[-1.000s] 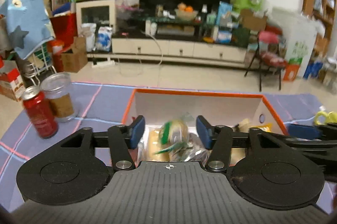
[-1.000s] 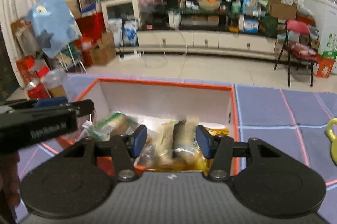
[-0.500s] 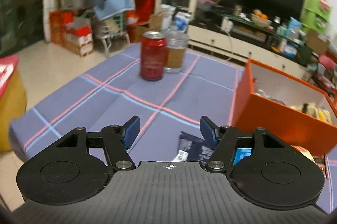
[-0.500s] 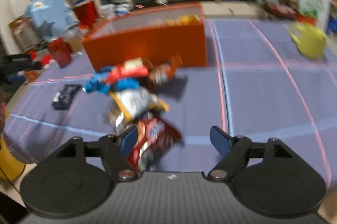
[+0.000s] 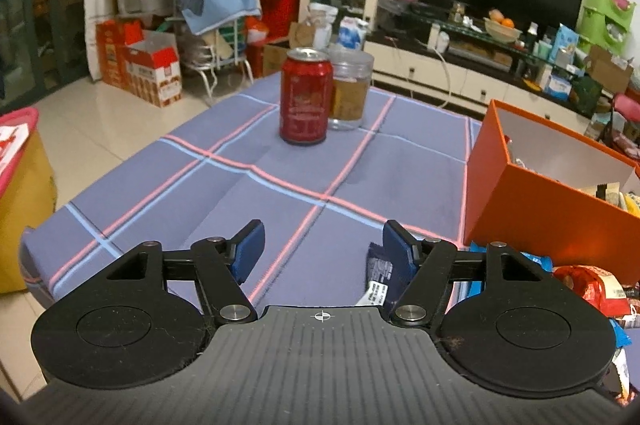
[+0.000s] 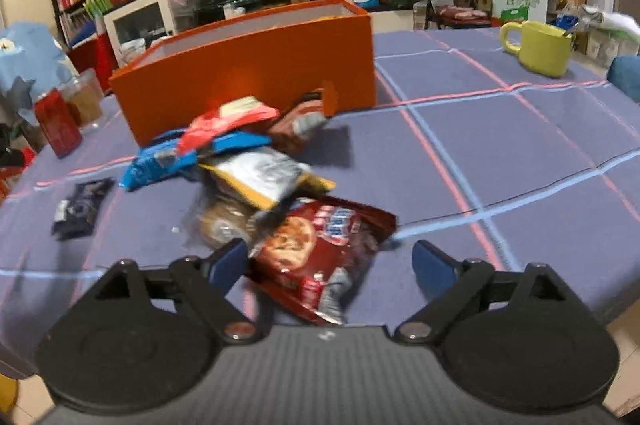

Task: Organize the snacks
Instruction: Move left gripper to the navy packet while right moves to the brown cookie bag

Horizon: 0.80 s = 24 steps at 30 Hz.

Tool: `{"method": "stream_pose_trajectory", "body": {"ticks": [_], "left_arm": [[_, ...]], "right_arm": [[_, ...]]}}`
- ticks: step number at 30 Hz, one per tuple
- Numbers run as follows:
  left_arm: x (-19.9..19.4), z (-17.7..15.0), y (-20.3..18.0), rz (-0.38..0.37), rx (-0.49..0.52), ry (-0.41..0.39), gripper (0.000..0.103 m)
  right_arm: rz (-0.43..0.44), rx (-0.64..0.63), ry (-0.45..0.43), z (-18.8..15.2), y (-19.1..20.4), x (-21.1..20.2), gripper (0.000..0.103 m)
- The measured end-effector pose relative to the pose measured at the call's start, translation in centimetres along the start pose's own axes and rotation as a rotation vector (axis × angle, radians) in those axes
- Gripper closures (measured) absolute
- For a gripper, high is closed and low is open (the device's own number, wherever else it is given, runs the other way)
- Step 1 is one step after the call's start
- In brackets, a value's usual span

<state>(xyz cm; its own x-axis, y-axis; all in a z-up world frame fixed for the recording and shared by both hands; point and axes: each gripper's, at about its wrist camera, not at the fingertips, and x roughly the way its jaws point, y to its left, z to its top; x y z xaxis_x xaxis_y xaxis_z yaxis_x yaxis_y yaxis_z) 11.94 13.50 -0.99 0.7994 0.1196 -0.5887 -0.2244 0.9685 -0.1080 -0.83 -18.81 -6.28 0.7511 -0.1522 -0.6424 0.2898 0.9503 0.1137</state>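
On the blue plaid tablecloth (image 5: pixel 248 193) of a cluttered living room, both grippers' jaws have just been opening: left gripper (image 5: pixel 321 250) empty, right gripper (image 6: pixel 330 261) straddling a red snack bag (image 6: pixel 320 249) without gripping it.

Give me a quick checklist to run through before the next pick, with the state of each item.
1. Right gripper jaws open: ok, they have just been opening wide, and the dark red snack bag lies between them, not pressed.
2. Left gripper free: ok, its jaws have just been opening, with bare tablecloth between them.
3. Dark blue packet within the left gripper's reach: ok, it lies beside the left gripper's right finger.
4. Orange box open on top: ok.
5. Room left in the box: cannot tell.
6. Red can and jar clear of the snack pile: ok.
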Motion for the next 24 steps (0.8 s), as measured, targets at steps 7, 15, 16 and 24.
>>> {"method": "stream_pose_trajectory", "body": {"ticks": [7, 15, 16, 24], "left_arm": [[0.4, -0.5, -2.3, -0.035, 0.094, 0.013, 0.053], [1.4, -0.9, -2.9, -0.025, 0.115, 0.037, 0.051], [1.4, -1.0, -3.2, -0.027, 0.128, 0.042, 0.051], [2.1, -1.5, -3.9, -0.043, 0.17, 0.061, 0.047]], "right_arm": [[-0.037, -0.004, -0.024, 0.5, -2.5, -0.3, 0.009], [-0.016, 0.028, -0.057, 0.3, -2.4, -0.9, 0.009], [-0.014, 0.047, -0.051, 0.3, -2.4, -0.6, 0.009], [0.021, -0.025, -0.002, -0.2, -1.8, 1.2, 0.05]]}}
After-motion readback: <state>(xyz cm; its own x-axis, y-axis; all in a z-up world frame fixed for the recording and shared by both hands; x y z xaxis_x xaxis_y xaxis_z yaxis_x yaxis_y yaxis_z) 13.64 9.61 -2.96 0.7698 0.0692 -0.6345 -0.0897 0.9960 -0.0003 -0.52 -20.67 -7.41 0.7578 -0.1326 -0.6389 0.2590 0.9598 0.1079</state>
